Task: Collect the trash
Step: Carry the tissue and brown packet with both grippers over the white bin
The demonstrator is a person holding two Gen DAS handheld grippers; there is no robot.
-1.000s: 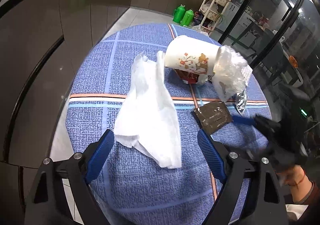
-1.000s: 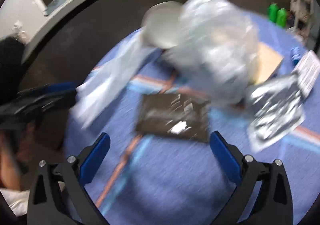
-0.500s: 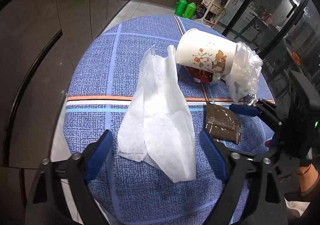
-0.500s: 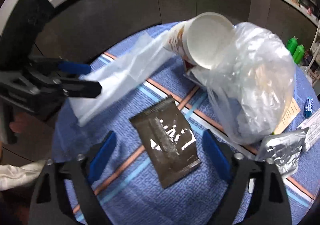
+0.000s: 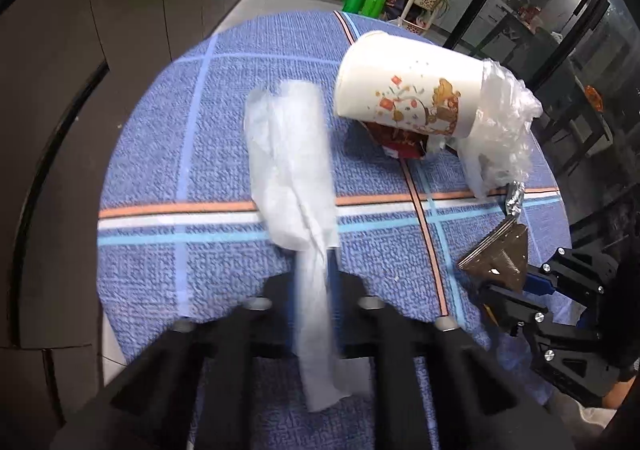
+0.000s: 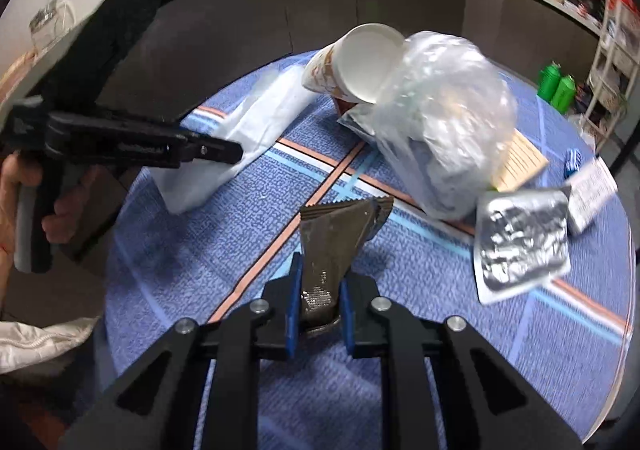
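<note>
Both the left gripper (image 5: 316,290) and the right gripper (image 6: 319,298) have black angular frames, silver screws and blue finger pads (image 6: 293,302). A white quilted sleeve (image 6: 36,342) shows.

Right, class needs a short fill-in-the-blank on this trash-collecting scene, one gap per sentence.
1. The left gripper is shut on the white ____.
2. The right gripper pinches a ____ wrapper.
3. The paper cup lies on its ____.
4. The tablecloth is mostly ____.

Missing words: tissue; brown; side; blue
</note>
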